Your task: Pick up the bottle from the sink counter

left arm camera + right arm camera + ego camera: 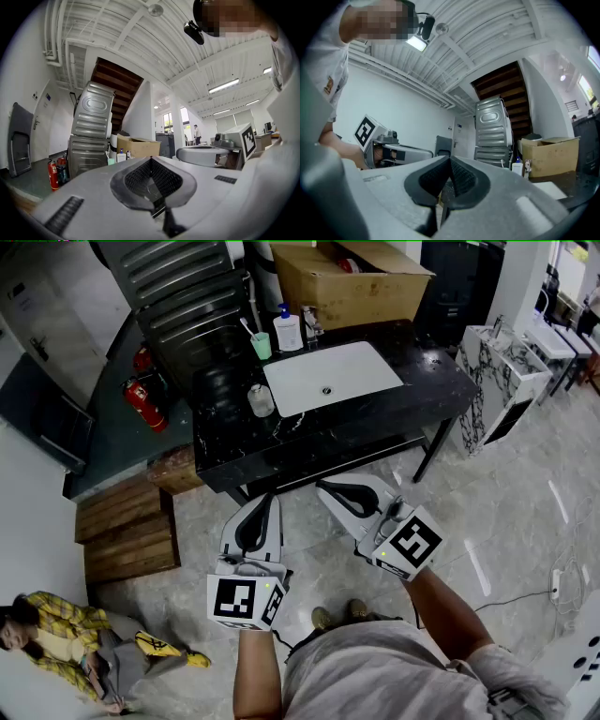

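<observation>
A white pump bottle [287,330] with a blue top stands at the back of the black sink counter [375,413], left of the white basin [333,376]. It also shows small in the left gripper view as the pump bottle [121,156] and in the right gripper view as the pump bottle [516,167]. A small clear bottle [260,399] stands at the basin's front left corner. My left gripper [271,500] and right gripper [322,486] hover side by side in front of the counter, well short of both bottles. Both are shut with nothing between the jaws.
A green cup [262,345] with a toothbrush stands beside the pump bottle. A cardboard box [352,277] sits behind the counter. Fire extinguishers [142,395], wooden pallets [127,526] and grey metal units [187,306] are on the left, a marble-patterned cabinet [497,381] on the right. A person sits on the floor [56,638].
</observation>
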